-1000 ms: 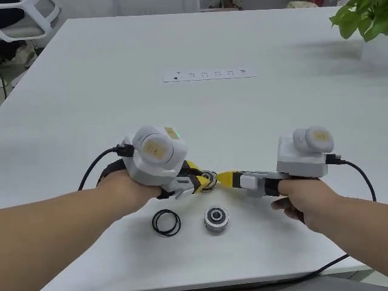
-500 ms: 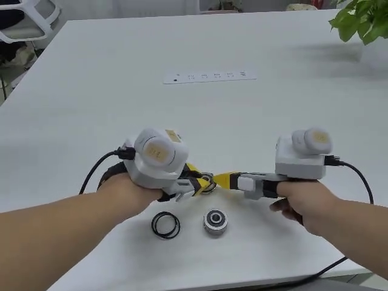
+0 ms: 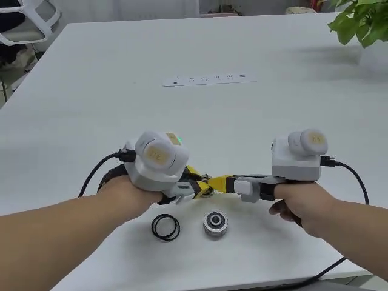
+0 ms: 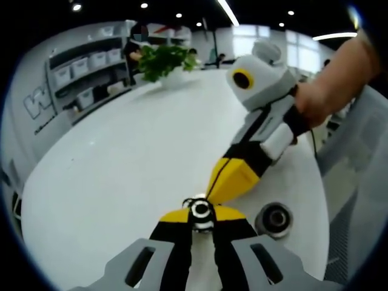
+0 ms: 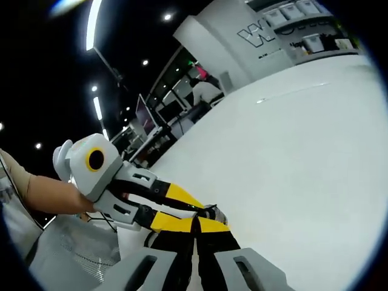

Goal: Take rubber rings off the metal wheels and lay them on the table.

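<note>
1. The loose wheel [image 3: 215, 222] lay flat on the white table [image 3: 182, 121], near its front edge, and serves as the landmark here.
2. Black rubber rings [image 3: 165, 227] lay overlapping on the table just left of the loose wheel in the head view, apart from it.
3. The left gripper [image 3: 199, 188] hung above and a little behind the loose wheel. In the left gripper view its yellow-tipped jaws were drawn in tight on a second, held wheel [image 4: 200, 208], clamping it from both sides.
4. The held wheel was up off the table, directly behind the loose wheel in the head view.
5. The right gripper [image 3: 221, 182] came in from the right of the loose wheel, its tips meeting the held wheel head-on.
6. In the right gripper view the right gripper's jaws were pressed together, with no gap seen between the tips. Whether they pinched a ring could not be told.
7. A power strip [image 3: 205, 79] lay far behind the loose wheel at mid-table.
8. A green plant [image 3: 361, 21] stood far behind it, to the right.
</note>
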Demonstrator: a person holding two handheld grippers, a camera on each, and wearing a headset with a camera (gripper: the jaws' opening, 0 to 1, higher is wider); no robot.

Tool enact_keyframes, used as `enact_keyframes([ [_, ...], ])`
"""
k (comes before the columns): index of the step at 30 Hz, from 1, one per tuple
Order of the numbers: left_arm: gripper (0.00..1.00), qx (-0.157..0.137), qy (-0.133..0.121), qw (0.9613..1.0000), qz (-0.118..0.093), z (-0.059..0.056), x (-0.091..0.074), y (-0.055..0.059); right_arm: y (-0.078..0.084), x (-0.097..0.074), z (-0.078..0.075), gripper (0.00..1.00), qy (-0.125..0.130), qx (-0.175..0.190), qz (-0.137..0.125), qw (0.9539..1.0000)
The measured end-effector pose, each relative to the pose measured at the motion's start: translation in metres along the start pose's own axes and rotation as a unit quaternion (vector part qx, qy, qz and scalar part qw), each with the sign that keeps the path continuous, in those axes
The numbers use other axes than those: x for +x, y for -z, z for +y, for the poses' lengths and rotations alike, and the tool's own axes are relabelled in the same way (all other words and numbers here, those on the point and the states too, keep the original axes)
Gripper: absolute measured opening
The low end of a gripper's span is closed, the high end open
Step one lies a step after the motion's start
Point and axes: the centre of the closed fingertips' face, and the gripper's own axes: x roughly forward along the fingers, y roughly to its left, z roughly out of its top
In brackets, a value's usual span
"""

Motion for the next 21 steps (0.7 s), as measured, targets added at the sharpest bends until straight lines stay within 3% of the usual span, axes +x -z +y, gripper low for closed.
enact_keyframes([
  [12,0.14,-0.003,-0.003,1.0,-0.001,-0.001,-0.001,-0.001,-0.005,-0.005,-0.002,0.0,0.009,-0.012,-0.008,0.9999],
  [21,0.22,0.008,0.022,0.9997,-0.005,-0.007,-0.013,-0.004,-0.009,-0.008,0.0,0.0,0.006,-0.005,-0.014,0.9999],
])
